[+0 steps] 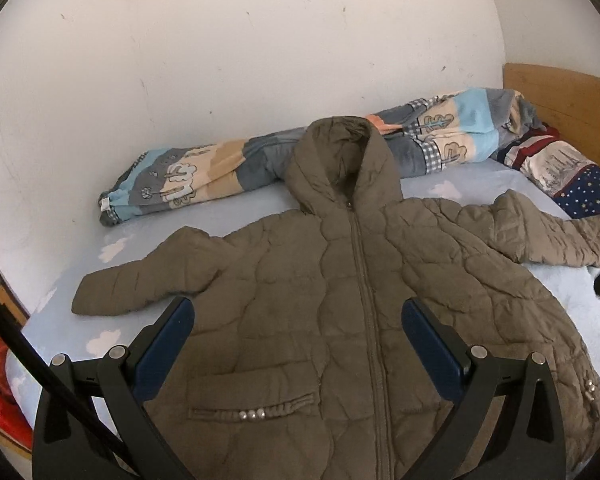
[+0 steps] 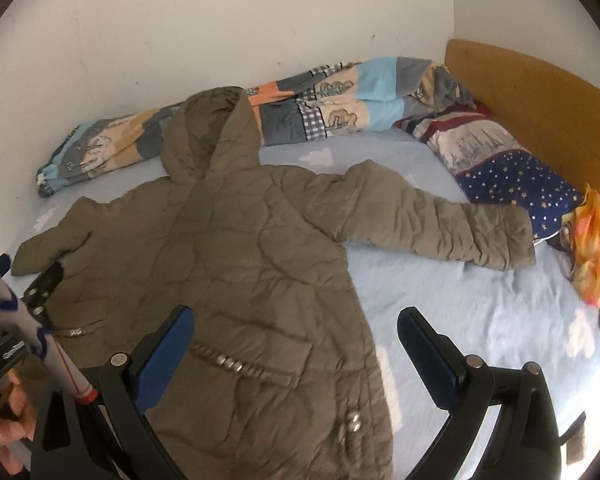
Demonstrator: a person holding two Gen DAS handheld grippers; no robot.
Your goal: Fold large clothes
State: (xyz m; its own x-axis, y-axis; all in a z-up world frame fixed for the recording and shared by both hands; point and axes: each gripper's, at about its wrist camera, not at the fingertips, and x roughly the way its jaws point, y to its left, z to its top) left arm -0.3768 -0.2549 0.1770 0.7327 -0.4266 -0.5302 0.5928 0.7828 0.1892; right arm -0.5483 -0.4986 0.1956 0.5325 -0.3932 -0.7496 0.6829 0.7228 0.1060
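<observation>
While both tools (image 1: 298,328) (image 2: 294,338) gape, jacket (image 1: 340,300) lies flat, unfolded

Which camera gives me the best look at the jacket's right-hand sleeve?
The right wrist view: the whole sleeve lies in frame, cuff included, flat on the bed sheet. In the left wrist view, the same sleeve runs to the picture's edge, squeezed by the lens.

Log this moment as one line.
stage: pre-fold | jacket: flat on bed, zipped, sleeves spread | left tool: open, empty | right tool: open, empty
</observation>
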